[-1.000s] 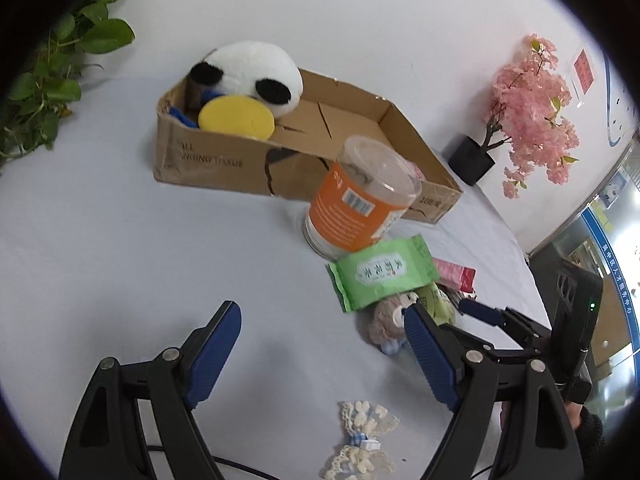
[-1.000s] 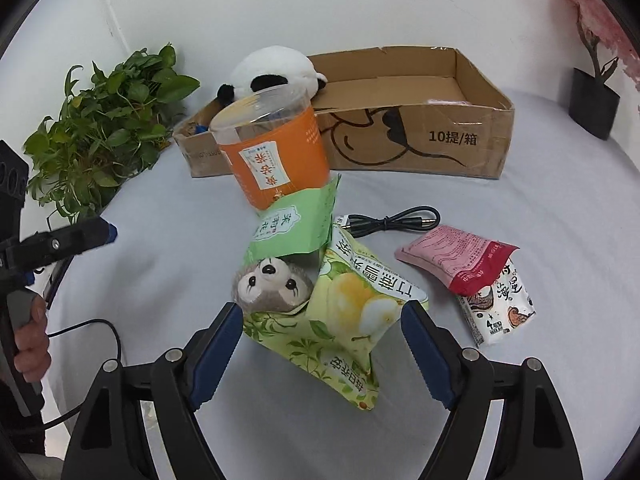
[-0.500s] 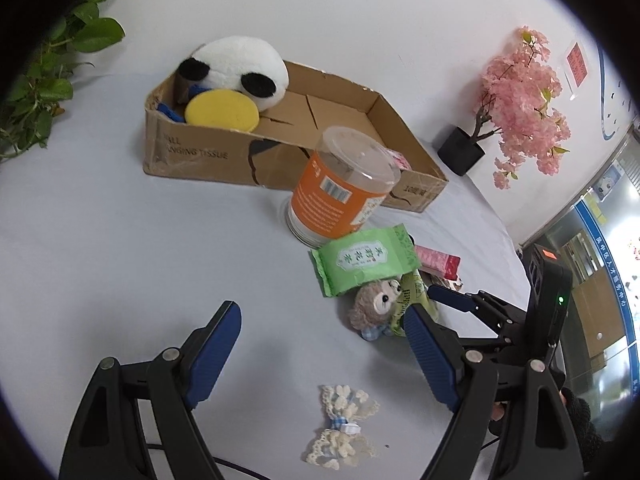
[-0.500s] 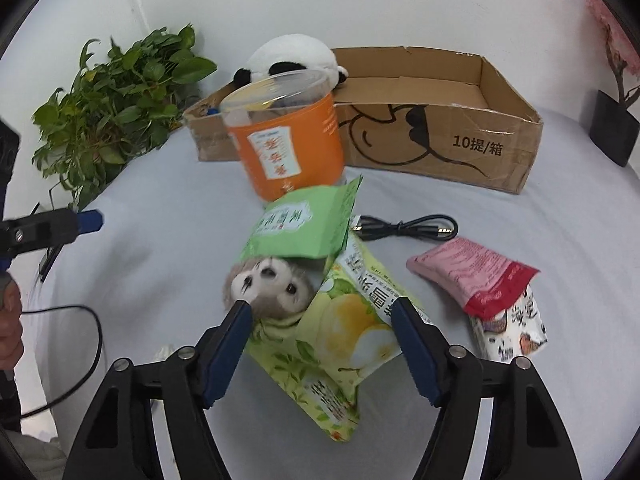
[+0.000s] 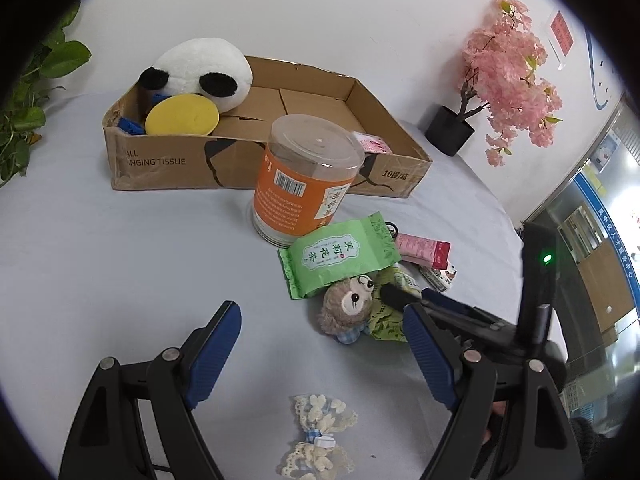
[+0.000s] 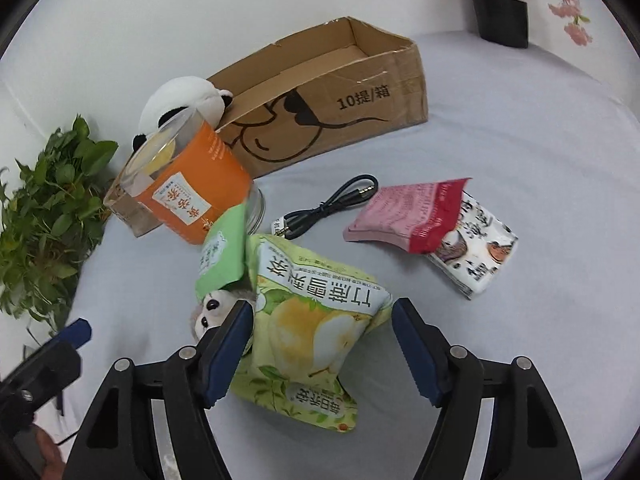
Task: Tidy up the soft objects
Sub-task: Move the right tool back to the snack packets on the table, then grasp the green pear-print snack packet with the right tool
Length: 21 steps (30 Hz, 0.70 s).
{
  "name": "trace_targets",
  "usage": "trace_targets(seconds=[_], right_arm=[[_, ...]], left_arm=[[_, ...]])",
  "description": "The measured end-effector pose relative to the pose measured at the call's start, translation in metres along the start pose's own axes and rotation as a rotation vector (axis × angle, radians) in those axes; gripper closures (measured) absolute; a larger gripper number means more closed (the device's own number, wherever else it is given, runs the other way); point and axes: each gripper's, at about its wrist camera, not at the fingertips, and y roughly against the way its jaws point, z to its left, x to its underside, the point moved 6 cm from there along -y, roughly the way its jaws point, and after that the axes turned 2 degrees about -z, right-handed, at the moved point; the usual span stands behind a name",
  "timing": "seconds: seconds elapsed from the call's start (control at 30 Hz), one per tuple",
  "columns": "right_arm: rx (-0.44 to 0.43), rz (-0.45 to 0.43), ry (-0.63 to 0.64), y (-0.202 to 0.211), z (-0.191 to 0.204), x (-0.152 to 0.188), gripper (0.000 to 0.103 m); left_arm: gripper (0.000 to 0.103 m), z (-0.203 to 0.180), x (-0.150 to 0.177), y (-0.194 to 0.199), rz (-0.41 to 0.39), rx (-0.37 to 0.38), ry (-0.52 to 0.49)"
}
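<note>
A small brown plush bear (image 5: pixel 349 307) lies on the grey table under a green tea packet (image 5: pixel 338 255) and against a yellow-green snack bag (image 6: pixel 316 320); only its face (image 6: pixel 212 312) shows in the right wrist view. My right gripper (image 6: pixel 322 344) is open and straddles the snack bag, its left finger touching the bear. My left gripper (image 5: pixel 322 344) is open and empty, just short of the bear. A lace bow (image 5: pixel 320 438) lies between its fingers. A cardboard box (image 5: pixel 168 160) holds a panda plush (image 5: pixel 200 70) and a yellow sponge (image 5: pixel 182 116).
An orange jar (image 5: pixel 304 184) stands in front of the box. A black cable (image 6: pixel 328 208), a pink packet (image 6: pixel 408 212) and a white snack pack (image 6: pixel 476 256) lie to the right. A green plant (image 6: pixel 44 220) is on the left, a pink flower pot (image 5: pixel 508 92) at the back right.
My right gripper has moved forward and down around the snack bag and tilted. My left gripper has come closer to the bear.
</note>
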Motion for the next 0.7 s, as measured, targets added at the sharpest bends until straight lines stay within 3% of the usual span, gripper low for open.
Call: trace_targets(seconds=[0.13, 0.17, 0.2, 0.3, 0.53, 0.63, 0.7], right_arm=[[0.005, -0.001, 0.04, -0.003, 0.003, 0.013, 0.047], [0.006, -0.004, 0.054, -0.001, 0.002, 0.015, 0.057], [0.012, 0.009, 0.062, 0.0, 0.0, 0.019, 0.06], [-0.003, 0.009, 0.098, 0.007, -0.005, 0.028, 0.061], [-0.084, -0.021, 0.157, 0.039, -0.008, 0.05, 0.061], [-0.11, -0.043, 0.164, 0.052, -0.011, 0.048, 0.061], [-0.11, -0.062, 0.168, 0.058, -0.014, 0.046, 0.061]], left_arm=[[0.021, -0.003, -0.002, -0.006, 0.033, 0.041, 0.009], [0.021, -0.005, -0.002, -0.009, 0.047, 0.06, 0.014], [0.021, -0.008, -0.001, -0.014, 0.07, 0.092, 0.023], [0.021, -0.026, 0.006, -0.032, 0.163, 0.216, 0.042], [0.024, -0.068, 0.019, -0.07, 0.282, 0.331, 0.029], [0.044, -0.085, 0.021, -0.086, 0.32, 0.341, -0.002], [0.065, -0.095, 0.021, -0.095, 0.344, 0.343, -0.033]])
